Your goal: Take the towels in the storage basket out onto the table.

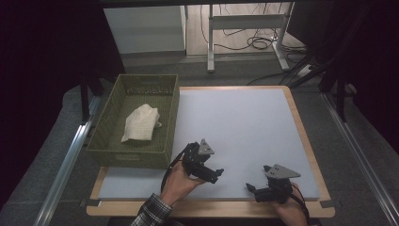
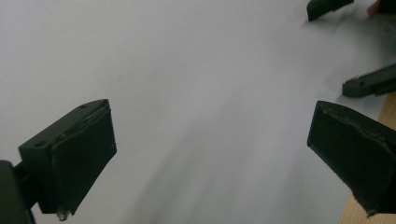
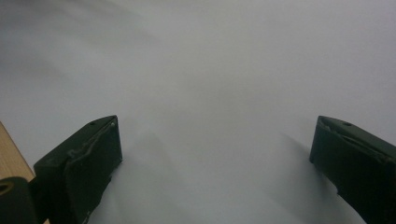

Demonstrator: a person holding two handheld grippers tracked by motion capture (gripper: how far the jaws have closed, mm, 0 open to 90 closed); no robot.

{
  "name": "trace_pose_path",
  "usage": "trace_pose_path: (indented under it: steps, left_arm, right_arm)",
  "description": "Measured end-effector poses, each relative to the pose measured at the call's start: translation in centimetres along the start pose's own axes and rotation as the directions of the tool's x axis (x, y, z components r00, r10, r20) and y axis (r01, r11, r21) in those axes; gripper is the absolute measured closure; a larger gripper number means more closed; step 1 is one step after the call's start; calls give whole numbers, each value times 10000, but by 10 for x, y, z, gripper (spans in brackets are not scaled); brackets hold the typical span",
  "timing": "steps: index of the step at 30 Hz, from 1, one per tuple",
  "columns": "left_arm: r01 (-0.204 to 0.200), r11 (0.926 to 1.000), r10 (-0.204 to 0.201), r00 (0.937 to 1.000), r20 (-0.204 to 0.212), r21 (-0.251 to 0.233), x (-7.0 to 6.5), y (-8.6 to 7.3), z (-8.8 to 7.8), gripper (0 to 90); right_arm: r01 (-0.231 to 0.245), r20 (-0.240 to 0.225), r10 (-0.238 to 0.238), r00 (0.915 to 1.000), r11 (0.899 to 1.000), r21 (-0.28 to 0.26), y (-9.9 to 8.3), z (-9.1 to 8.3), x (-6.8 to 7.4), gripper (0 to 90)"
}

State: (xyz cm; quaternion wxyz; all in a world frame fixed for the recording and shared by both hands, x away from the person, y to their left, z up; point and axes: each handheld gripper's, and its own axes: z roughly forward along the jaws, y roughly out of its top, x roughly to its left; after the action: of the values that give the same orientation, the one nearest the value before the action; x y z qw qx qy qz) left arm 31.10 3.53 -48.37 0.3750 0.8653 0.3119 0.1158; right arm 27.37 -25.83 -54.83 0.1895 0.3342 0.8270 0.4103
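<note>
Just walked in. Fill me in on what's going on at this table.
A person sits at a table covered by a white mat, with a two-jaw gripper in each hand. The left gripper and the right gripper are both near the mat's front edge, jaws wide open, holding nothing. A folded cream cloth lies inside the green woven basket at the table's left. Neither gripper touches the basket or the cloth.

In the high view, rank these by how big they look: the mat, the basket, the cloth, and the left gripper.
Largest to smallest, as they look in the high view:
1. Mat
2. Basket
3. Cloth and left gripper: too alike to rank, and the gripper sits nearer the camera, which inflates it.
</note>
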Motion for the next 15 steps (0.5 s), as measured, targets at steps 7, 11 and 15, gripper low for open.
trace_pose_path:
  steps: [7,11,15]
  left_arm:
    - [18,10000,-19,10000,45,78,7,15,1,18]
    - [-49,9999,48,10000,53,132,13,23,-1,21]
    - [-65,9999,63,9999,121,111,20,33,-5,24]
  right_arm:
    - [11,11,-11,10000,10000,5,0,0,0,22]
    - [30,16,-30,10000,10000,-4,0,0,0,22]
    - [9,7,-9,10000,10000,-22,0,0,0,22]
